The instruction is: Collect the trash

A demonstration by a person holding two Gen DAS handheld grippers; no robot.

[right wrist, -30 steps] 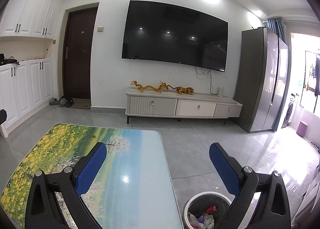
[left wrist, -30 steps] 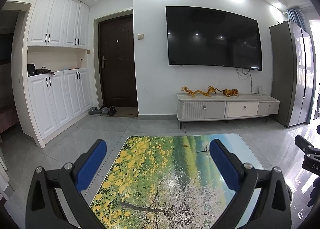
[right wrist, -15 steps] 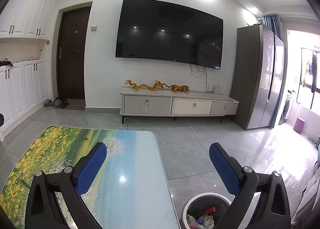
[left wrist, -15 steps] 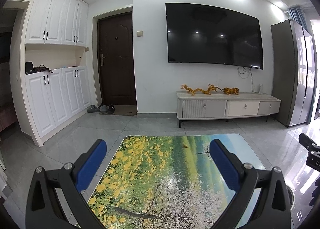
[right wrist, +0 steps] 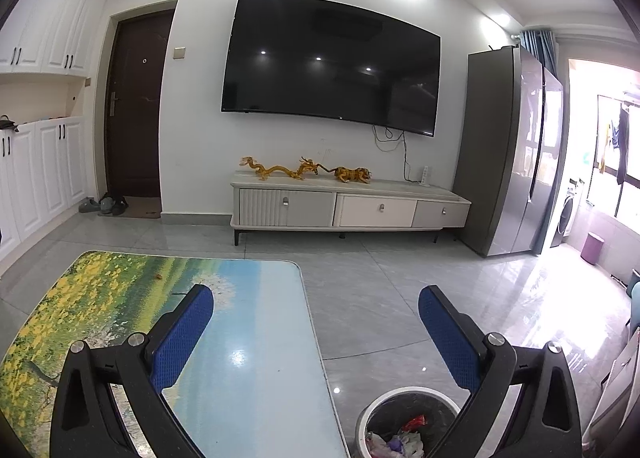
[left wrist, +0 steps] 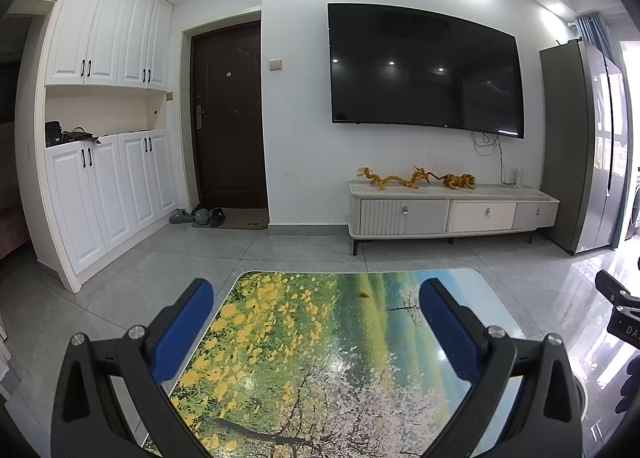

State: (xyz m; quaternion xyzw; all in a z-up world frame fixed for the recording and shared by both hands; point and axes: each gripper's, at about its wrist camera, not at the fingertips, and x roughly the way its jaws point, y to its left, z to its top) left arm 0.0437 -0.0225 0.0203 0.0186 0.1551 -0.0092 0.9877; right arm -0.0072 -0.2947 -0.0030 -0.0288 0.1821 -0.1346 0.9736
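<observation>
1. The left gripper (left wrist: 316,322) fills the bottom of its frame, blue pads spread wide with nothing between them, above the table (left wrist: 320,358) with its printed landscape top.
2. A small brown scrap (left wrist: 364,293) lies on the table at mid-frame, near the far edge and clear of both pads.
3. The right gripper (right wrist: 316,322) is likewise spread and empty, low in its frame, straddling the table's right edge.
4. The trash bin (right wrist: 404,426) stands on the floor at the bottom of the right view, just beside the table, with crumpled wrappers (right wrist: 394,440) inside.
5. A television (right wrist: 332,62) hangs on the wall at upper centre.
</observation>
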